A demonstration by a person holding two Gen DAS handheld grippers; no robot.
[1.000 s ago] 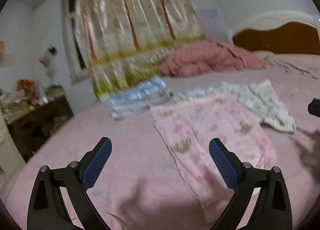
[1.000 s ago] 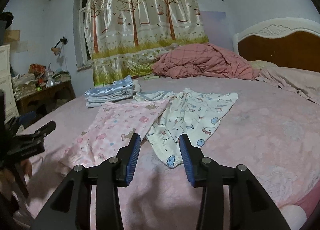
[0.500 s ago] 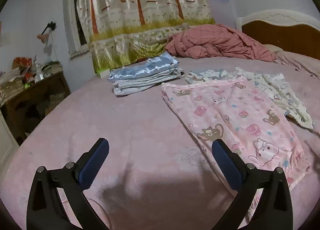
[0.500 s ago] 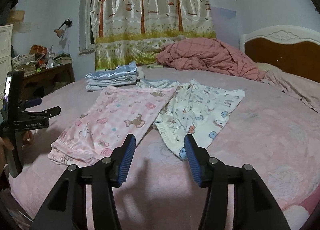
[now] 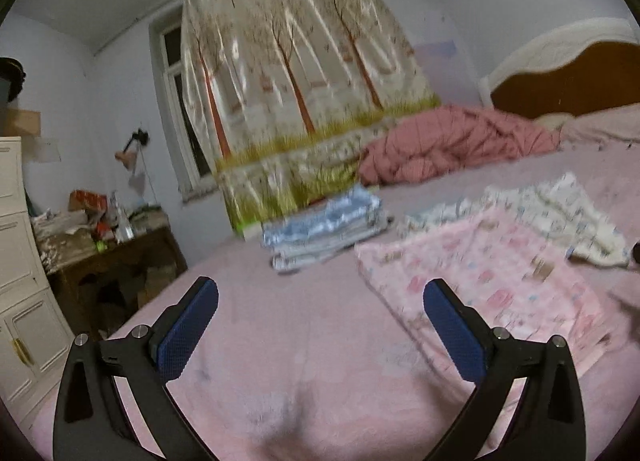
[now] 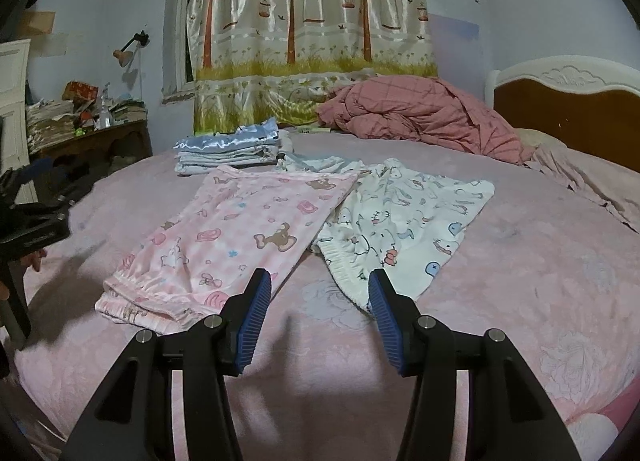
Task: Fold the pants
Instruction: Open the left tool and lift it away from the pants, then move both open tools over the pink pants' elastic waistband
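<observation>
Pink pants [image 6: 244, 237]: spread flat on the bed [image 6: 540, 261], legs laid one on the other, cuffs toward the near edge, waist toward the far side; not folded across, as far as visible.
White pants [image 6: 404, 221]: just beside the pink pair on its right, touching or slightly under its edge at the waist end; also lying open, cuff a little rumpled.
Same pants in the left view: pink pair [image 5: 492, 289] to the right of the tool, white pair [image 5: 560, 217] beyond it; blurred there.
Folded stack [image 6: 232, 151]: bluish and pale garments piled behind the pink pants; looks finished.
Progress: probably early for these two pairs; no fold begun on either, both folds and the stacking left.
Right tool [image 6: 318, 319]: partly open, nothing between the jaws, above the bedsheet in the gap between the two cuffs, touching neither.
Left tool [image 5: 320, 333]: wide open, holding nothing, over bare sheet left of the pink pants.
Next need: likely a grip on the cuffs or the waistband of one pair; which pair, cannot tell.
Farther around: red quilt [image 6: 420, 117] bunched near the headboard [image 6: 568, 109], tree-print curtain [image 6: 312, 33] at the window.
</observation>
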